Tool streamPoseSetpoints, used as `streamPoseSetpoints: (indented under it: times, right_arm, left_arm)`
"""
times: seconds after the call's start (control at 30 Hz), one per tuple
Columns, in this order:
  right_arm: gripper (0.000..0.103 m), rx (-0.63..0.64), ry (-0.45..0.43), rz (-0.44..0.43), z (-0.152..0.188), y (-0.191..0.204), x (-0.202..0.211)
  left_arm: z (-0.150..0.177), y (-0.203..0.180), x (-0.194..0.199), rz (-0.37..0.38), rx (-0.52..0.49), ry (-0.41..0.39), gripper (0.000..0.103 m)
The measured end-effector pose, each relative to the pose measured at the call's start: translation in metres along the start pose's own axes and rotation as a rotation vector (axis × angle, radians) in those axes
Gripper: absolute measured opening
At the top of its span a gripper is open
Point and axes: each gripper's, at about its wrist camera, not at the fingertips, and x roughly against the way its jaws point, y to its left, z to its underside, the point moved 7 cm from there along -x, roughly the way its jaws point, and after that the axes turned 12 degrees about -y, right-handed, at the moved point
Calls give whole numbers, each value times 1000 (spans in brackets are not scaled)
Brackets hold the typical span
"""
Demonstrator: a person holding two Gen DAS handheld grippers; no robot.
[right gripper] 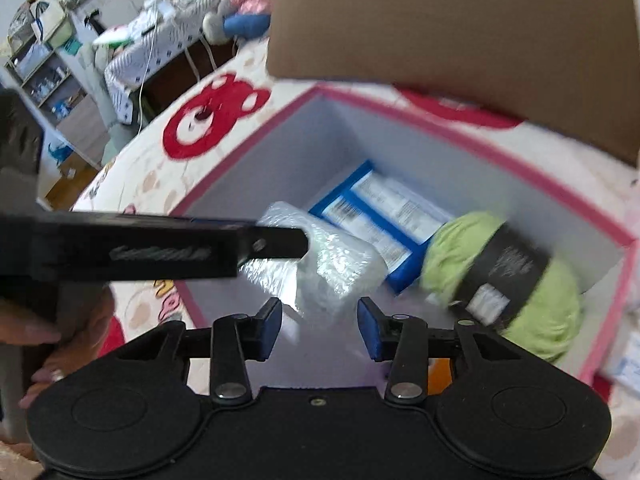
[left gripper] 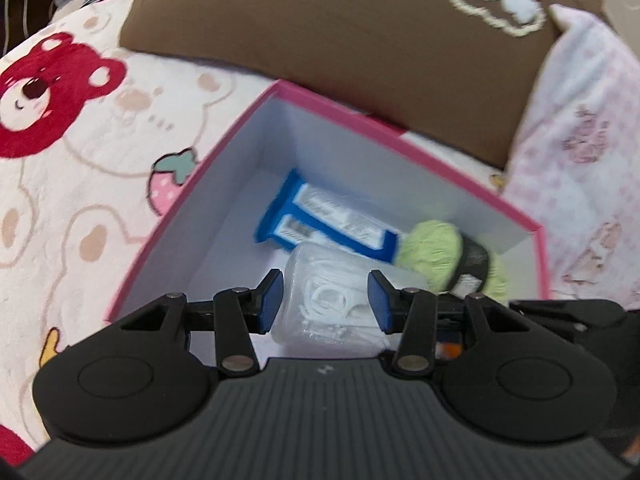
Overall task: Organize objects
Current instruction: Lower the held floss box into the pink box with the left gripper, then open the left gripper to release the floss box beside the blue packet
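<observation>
Hovering over the pink box [left gripper: 224, 152].
Left gripper [left gripper: 326, 300] spread, straddling clear packet [left gripper: 340, 280] directly ahead; right gripper [right gripper: 320, 328] spread too.

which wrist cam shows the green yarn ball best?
Right wrist view. The green yarn ball fills the right side of the pink box, with its black band and white label visible, though blurred. In the left wrist view the yarn is smaller, blurred, and partly cut off by the left gripper.
</observation>
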Motion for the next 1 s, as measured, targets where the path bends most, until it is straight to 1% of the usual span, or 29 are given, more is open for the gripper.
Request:
streamPoseSetpoints:
  times: [0.07,0.2,0.27,0.5,0.67,0.8,0.9,1.0]
  right_arm:
    - [45,14,10,8,3,4,-7]
    - [42,-33,42,14,5,-1,-19]
    - [40,-32,52,17,8,-2,-22]
    - [40,-71,82,39,20,-13,-27]
    - [40,-86,96,25,26,-17,-27]
    - [40,-52,90,51,25,-18,-27]
    - [40,14,120,54,24,-15,-30]
    - [40,71,123,79,22,-13,-32]
  left_arm:
    - [4,5,-5,-17,-5,14,45]
    - [10,8,-13,-41,-41,21,45]
    - [12,7,-16,-53,-62,29,45]
    - [17,-4,-23,-42,-96,42,45]
    - [22,-10,-26,-55,-128,49,45]
    - [22,-9,-29,-36,-97,57,45]
    - [25,-9,-34,-47,-102,68,43]
    - [30,-9,-39,-54,-110,83,42]
